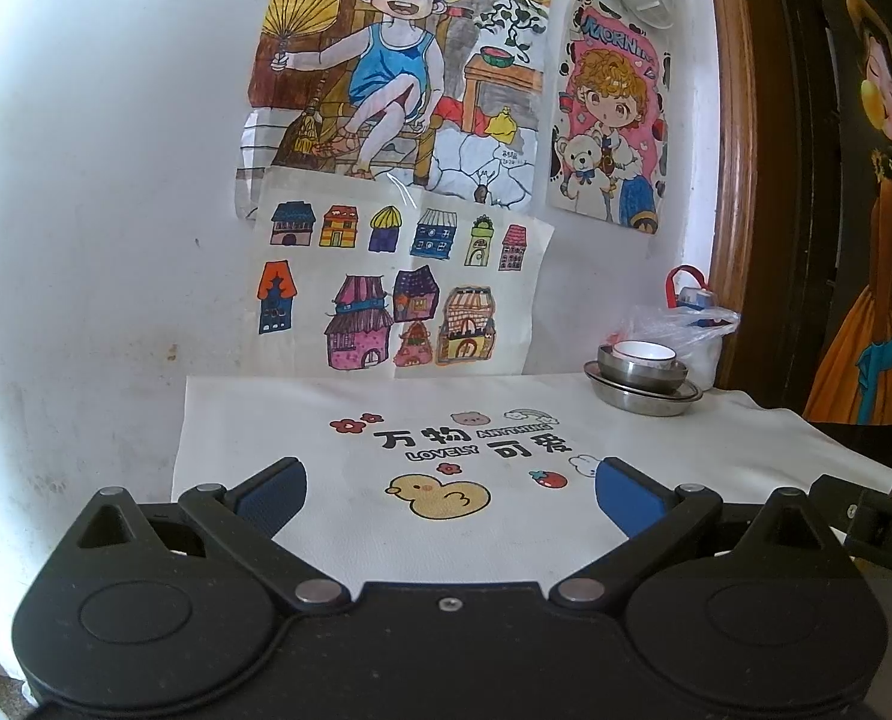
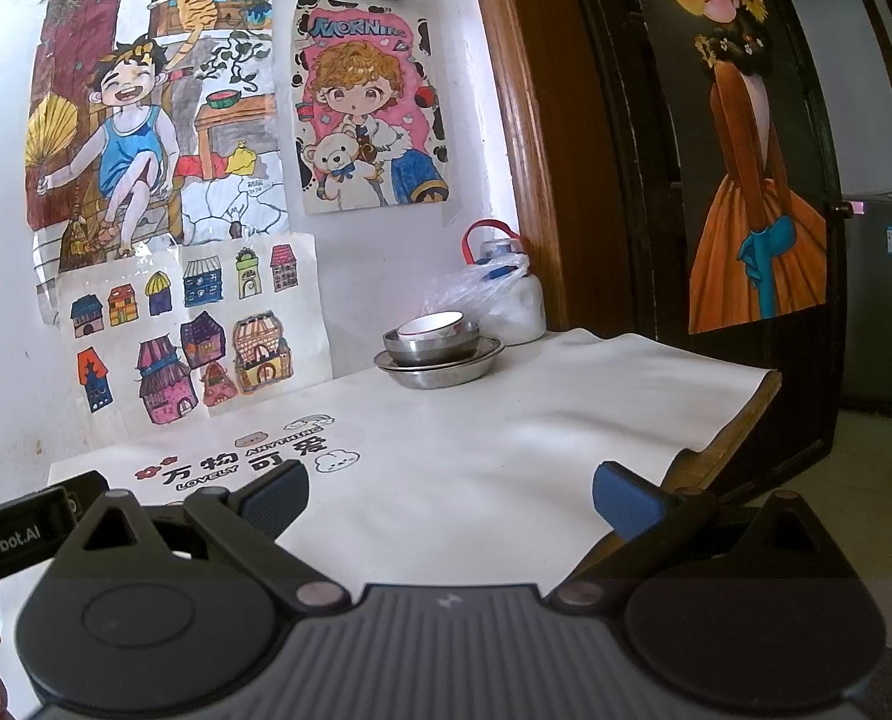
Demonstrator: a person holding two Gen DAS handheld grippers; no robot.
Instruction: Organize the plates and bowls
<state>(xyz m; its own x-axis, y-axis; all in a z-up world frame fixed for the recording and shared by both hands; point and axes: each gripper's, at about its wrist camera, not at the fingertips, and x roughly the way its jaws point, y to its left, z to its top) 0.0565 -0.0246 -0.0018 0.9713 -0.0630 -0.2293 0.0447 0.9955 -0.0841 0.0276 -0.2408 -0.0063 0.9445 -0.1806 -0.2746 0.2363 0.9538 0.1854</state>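
Both grippers hung low over the near side of the table point(image 2: 565, 396), the left gripper point(image 1: 448, 489) and the right gripper point(image 2: 448, 492) each with jaws spread wide and nothing between them. The dishes sat nested at the far right corner: a white bowl point(image 2: 431, 324) inside a steel bowl point(image 2: 431, 345) on a steel plate point(image 2: 440, 369), well apart from either gripper.

The stack stood just beside a plastic bag point(image 2: 475, 291) and a white jug point(image 2: 517, 306), so a careless reach could have snagged the bag or knocked the jug. Steel rims looked slick; a shallow pinch might have slipped, and lifting the lower bowl could have tipped the white one out.

The right view showed the table's right edge and the floor point(image 2: 835, 480) beyond; the left view showed the duck print point(image 1: 440, 498) on the cloth point(image 1: 302, 420).
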